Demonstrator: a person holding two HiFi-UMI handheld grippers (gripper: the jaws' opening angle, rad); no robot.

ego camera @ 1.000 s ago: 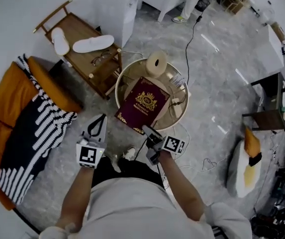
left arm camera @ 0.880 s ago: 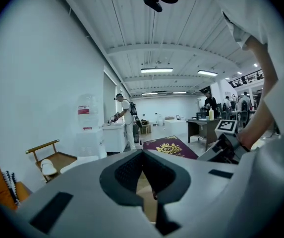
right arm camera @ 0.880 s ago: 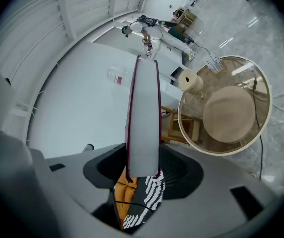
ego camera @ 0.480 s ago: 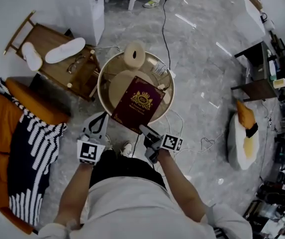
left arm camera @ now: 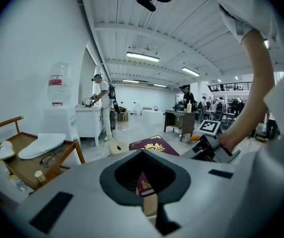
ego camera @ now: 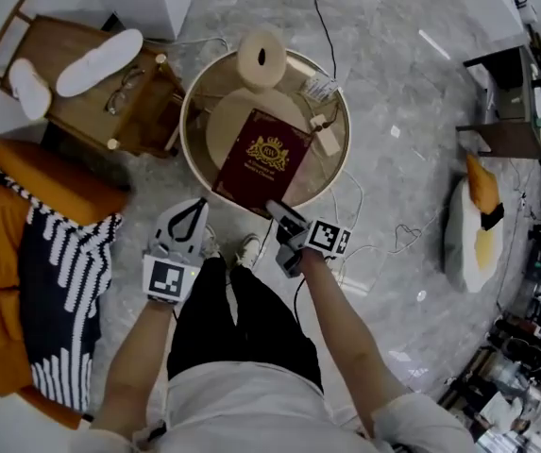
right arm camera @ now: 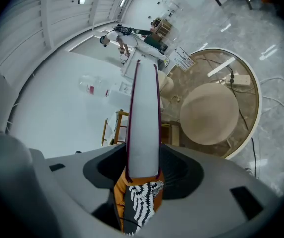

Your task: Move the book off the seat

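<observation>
Though the head view cannot settle whether it rests on the pad or hangs just clear of it, the maroon book [ego camera: 268, 159] lies over the near half of the round rimmed seat [ego camera: 187, 149], gold-crested cover up. It covers the near edge of the beige round pad [ego camera: 225, 125] inside the rim. Also inside that rim are a pale roll [ego camera: 262, 58] standing at the far side and a white power strip [ego camera: 328, 138] with its cables at the right. The book's long axis runs away from the person and a little to the right, the crest's top at the far end. The right gripper [ego camera: 278, 213] is clamped on its near corner; that gripper's own view shows the white page block edge-on between both jaws, reaching straight away from the camera. The left gripper [ego camera: 193, 210] hangs beside the rim at the left, jaws together with nothing between them. A low wooden table [ego camera: 79, 111] at upper left carries two white slippers [ego camera: 100, 50] and a pair of eyeglasses [ego camera: 124, 88]. An orange armchair [ego camera: 53, 182] at the left holds a black-and-white throw [ego camera: 53, 291].
</observation>
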